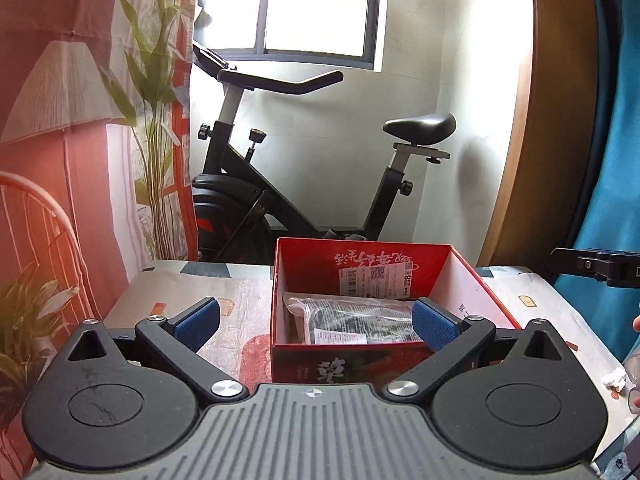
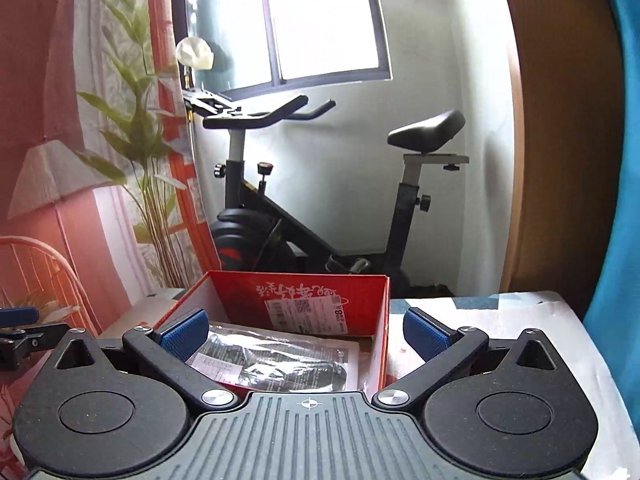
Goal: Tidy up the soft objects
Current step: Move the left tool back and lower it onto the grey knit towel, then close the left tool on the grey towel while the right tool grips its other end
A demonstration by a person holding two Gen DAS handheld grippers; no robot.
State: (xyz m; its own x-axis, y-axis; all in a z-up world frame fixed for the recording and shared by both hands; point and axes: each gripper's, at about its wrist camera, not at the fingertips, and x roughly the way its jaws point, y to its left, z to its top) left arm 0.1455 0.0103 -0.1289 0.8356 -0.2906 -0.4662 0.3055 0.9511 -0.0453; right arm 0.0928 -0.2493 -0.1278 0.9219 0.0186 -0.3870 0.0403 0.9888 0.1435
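Right now your left gripper [image 1: 316,326] and right gripper [image 2: 306,334] both gape wide with nothing held. Between them, the plastic-wrapped dark soft item [image 1: 352,320] lies inside the red cardboard box [image 1: 360,268] on the patterned tablecloth [image 1: 236,300], with an exercise bike [image 1: 304,168] behind.

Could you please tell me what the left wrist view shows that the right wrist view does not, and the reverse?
Only the left wrist view shows the white crumpled scrap at the table's right edge. Only the right wrist view shows the white object above the bike's handlebars. Both show the red box holding a plastic-wrapped dark packet, the exercise bike, and each open, empty tool.
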